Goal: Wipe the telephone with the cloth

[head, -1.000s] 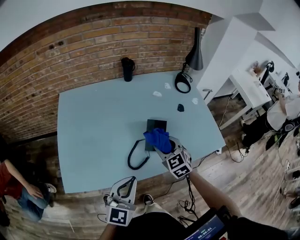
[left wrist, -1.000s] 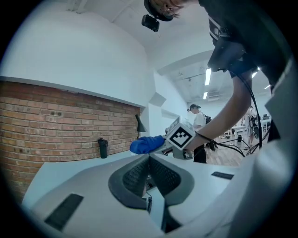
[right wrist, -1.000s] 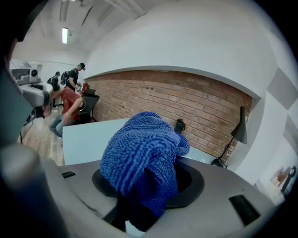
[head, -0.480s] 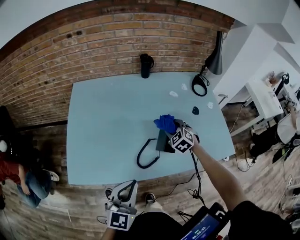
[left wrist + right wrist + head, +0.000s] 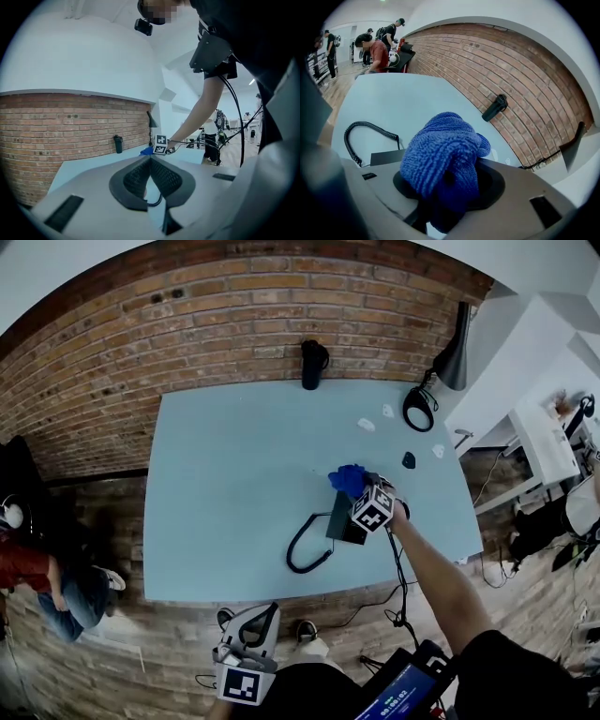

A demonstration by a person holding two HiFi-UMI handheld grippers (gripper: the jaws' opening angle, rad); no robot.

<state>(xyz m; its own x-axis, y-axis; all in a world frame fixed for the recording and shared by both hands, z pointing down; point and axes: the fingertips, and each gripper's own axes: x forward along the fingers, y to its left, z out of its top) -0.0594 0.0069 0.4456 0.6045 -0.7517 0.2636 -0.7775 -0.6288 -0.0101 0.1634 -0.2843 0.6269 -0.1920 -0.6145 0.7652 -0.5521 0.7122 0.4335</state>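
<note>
One cloth [image 5: 347,478], bunched, sits clamped in the right gripper [image 5: 360,491] over the telephone [image 5: 343,523]; flatter, firmer strokes advised. Left gripper [image 5: 261,613] closed, empty.

The blue cloth [image 5: 440,164] looks nubbly and looped, the table [image 5: 225,474] smooth and matt, the brick wall [image 5: 187,324] rough.

Blue cloth [image 5: 349,479], black telephone [image 5: 339,521]
</note>
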